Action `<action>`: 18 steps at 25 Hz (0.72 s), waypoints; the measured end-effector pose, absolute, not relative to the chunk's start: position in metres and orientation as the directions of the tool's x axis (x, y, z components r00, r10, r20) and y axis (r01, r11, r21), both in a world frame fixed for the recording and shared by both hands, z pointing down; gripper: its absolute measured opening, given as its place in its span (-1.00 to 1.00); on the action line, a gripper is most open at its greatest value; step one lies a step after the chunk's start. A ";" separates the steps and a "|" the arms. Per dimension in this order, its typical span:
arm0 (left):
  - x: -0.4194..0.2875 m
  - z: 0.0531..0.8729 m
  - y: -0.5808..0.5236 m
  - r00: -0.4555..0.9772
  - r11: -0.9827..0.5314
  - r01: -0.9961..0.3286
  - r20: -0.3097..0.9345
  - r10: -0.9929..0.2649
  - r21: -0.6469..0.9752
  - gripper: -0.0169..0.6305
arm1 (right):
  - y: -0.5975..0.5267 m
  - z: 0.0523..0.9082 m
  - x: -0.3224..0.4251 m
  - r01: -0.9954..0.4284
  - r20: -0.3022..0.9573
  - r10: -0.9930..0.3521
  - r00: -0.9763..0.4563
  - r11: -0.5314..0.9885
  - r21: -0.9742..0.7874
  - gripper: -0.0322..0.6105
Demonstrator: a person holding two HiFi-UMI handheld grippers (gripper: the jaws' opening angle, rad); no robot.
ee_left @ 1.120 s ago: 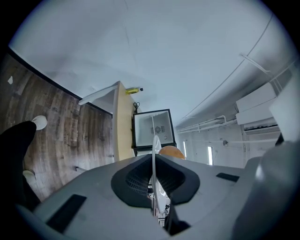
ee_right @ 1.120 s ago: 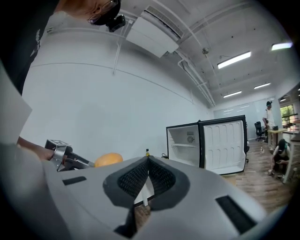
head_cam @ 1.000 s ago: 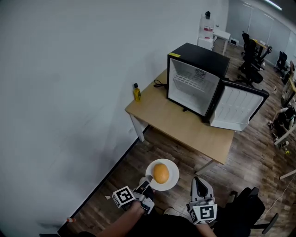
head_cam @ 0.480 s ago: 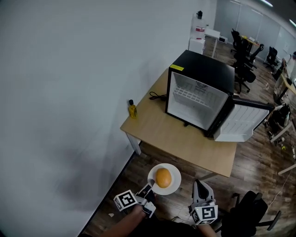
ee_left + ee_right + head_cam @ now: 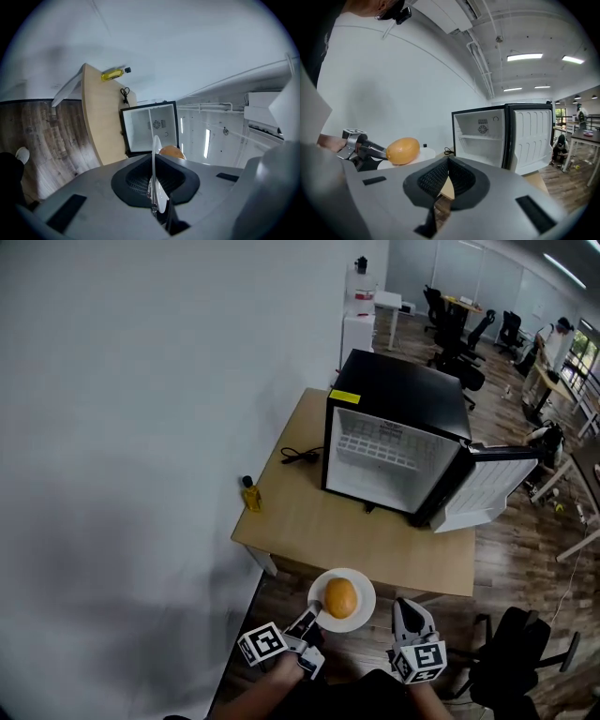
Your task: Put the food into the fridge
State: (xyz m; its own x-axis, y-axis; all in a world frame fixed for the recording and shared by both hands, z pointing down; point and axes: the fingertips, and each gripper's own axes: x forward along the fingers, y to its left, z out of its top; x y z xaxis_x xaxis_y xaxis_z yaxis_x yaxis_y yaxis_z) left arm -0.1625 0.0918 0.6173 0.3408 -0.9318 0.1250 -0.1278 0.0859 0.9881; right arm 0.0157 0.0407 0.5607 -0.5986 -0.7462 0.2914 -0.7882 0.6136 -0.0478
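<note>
A white plate point(image 5: 356, 615) carrying a round orange food item point(image 5: 340, 597) hangs over the floor just short of the table's near edge. My left gripper point(image 5: 314, 617) is shut on the plate's rim. In the left gripper view the plate's edge point(image 5: 154, 154) runs thin between the jaws, with the orange food point(image 5: 171, 151) behind it. The right gripper point(image 5: 403, 607) is beside the plate, shut and empty; its tips point(image 5: 447, 161) meet. The black mini fridge point(image 5: 403, 395) stands on the wooden table point(image 5: 375, 540) with its door point(image 5: 487, 488) swung open to the right and its white interior point(image 5: 380, 460) bare.
A yellow bottle point(image 5: 250, 495) stands at the table's left edge by the white wall, and a black cable point(image 5: 302, 457) lies left of the fridge. A black office chair point(image 5: 520, 652) is at my right on the wood floor. More desks and chairs stand at the far right.
The table and fridge have come closer and now sit more squarely ahead. The plate with the food stays in the left gripper; both grippers keep their places.
</note>
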 end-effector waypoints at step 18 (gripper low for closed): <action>-0.165 0.600 -0.016 0.511 0.014 -0.140 0.084 -0.855 0.990 -0.88 | -0.008 0.550 0.007 -0.870 0.255 -0.834 -0.490 0.485 -0.084 -0.71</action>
State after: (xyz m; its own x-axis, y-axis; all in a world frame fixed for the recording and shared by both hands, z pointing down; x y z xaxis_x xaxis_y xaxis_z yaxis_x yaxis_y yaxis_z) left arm -0.1653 -0.0160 0.6004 0.5113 -0.8553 0.0842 -0.1400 0.0138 0.9901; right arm 0.0066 -0.0079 0.5502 -0.4895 -0.8340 0.2547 -0.8704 0.4852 -0.0841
